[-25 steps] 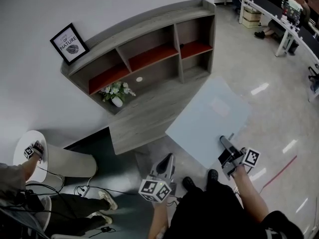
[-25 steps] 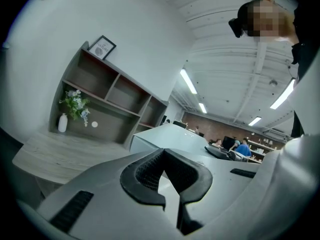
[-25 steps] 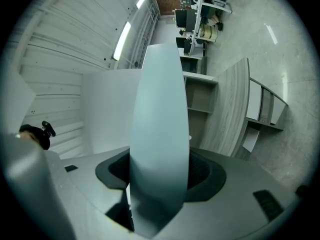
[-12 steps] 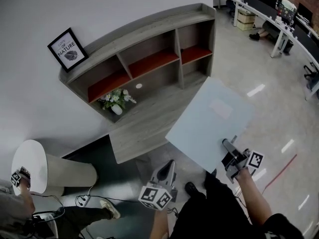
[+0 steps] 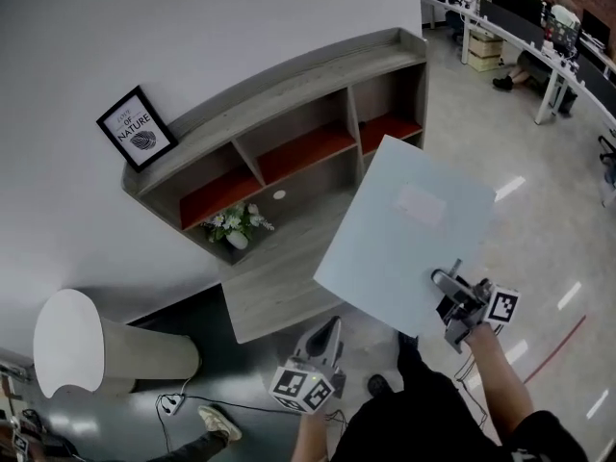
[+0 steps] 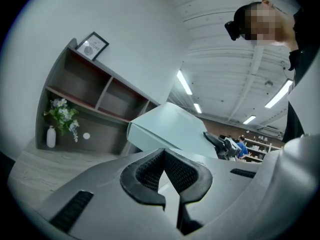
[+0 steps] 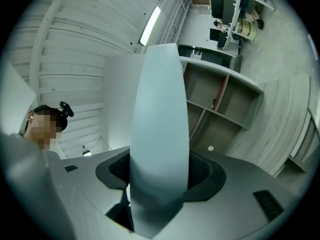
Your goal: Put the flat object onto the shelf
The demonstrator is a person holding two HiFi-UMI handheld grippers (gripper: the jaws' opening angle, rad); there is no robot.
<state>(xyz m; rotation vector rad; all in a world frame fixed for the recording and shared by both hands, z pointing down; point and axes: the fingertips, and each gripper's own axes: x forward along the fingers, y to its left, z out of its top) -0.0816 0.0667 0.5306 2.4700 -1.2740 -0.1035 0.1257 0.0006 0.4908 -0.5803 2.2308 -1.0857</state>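
A large flat pale-blue box [image 5: 409, 227] hangs tilted in the air, with my right gripper [image 5: 449, 293] shut on its near edge. In the right gripper view the box [image 7: 160, 129] stands edge-on between the pads of the right gripper [image 7: 159, 186] and fills the gap. The box's far corner overlaps the lower right of the grey wooden shelf [image 5: 289, 128], which has red-lined compartments. My left gripper [image 5: 327, 333] hangs low in front of me, shut and holding nothing; in its own view the left gripper [image 6: 167, 181] points at the box [image 6: 170, 129] and the shelf [image 6: 85, 89].
A framed picture [image 5: 137, 128] leans on the shelf top. A white vase of flowers [image 5: 234, 227] stands on the low wooden platform [image 5: 274, 292] in front of the shelf. A white round table [image 5: 67, 340] is at the left, office desks [image 5: 539, 27] at the far right.
The right gripper has carried the box up and towards the shelf; its far corner now overlaps the shelf. The person at the left has left the view.
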